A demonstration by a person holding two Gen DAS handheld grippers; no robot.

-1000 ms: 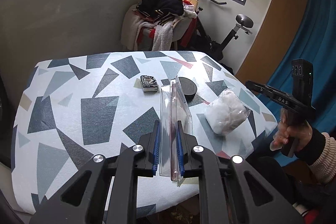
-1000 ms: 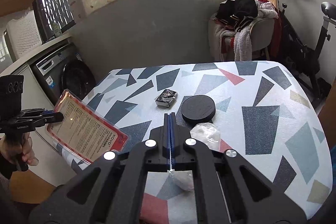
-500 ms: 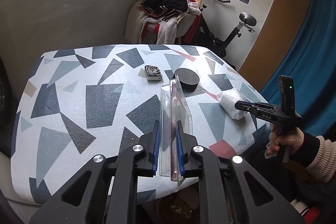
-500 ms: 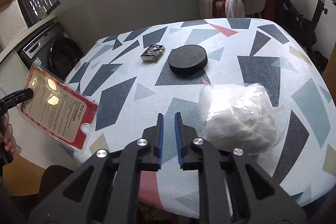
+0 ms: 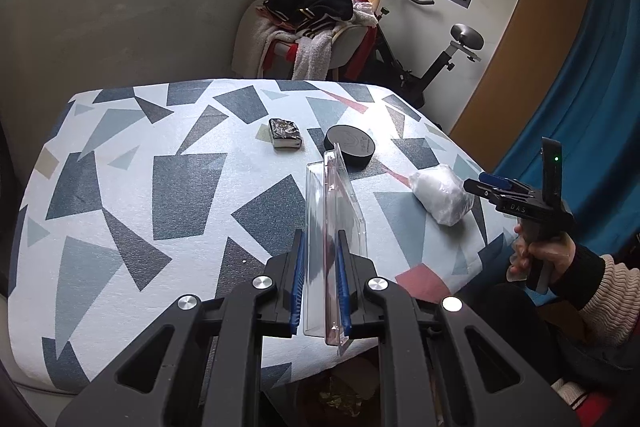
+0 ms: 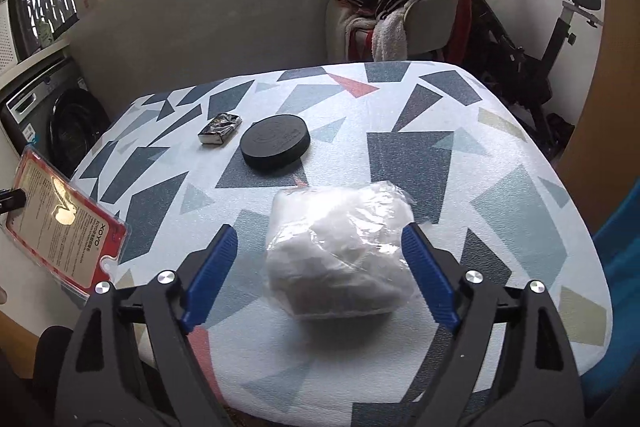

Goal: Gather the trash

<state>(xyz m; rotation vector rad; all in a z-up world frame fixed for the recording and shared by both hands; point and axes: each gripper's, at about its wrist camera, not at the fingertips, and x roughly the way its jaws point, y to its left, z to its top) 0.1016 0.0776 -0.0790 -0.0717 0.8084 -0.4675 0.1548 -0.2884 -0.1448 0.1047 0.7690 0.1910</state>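
Left gripper (image 5: 322,281) clamped on clear blister pack (image 5: 334,223). Right gripper (image 6: 318,267), jaws just opened wide, straddles plastic bag (image 6: 340,253) at lower centre (untouched). Next, probably: close.

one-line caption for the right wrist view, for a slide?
Open right claw straddles white crumpled plastic bag on geometric-patterned table.

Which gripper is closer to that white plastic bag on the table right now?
Right. The right gripper has just opened and its jaws straddle the white plastic bag without pressing it. The left gripper, clamped on a clear plastic package, sits off to the bag's side.
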